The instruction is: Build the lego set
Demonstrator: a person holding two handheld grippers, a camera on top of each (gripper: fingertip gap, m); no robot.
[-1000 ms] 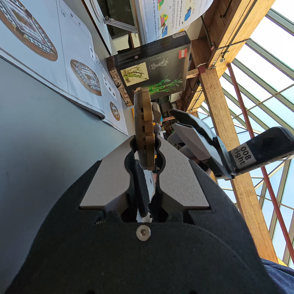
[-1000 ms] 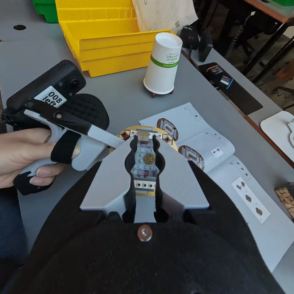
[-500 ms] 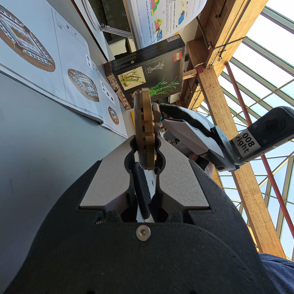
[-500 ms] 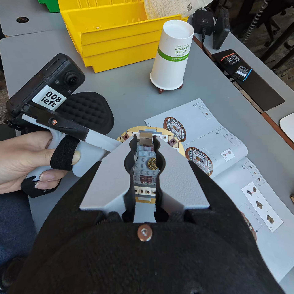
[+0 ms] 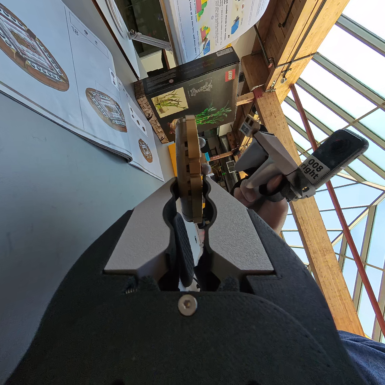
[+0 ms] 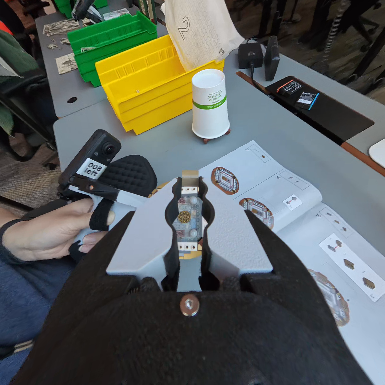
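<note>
Item: round tan base (image 5: pixel 188 166), clamped on edge in my left claw (image 5: pixel 189 185), studded face toward the right. Item: small tan-and-grey brick (image 5: pixel 249 126), pinched in my right claw (image 5: pixel 250 130), apart from that face.

round base (image 6: pixel 184 220) mostly hidden | instruction booklet (image 6: pixel 291 208) cut off right
</note>
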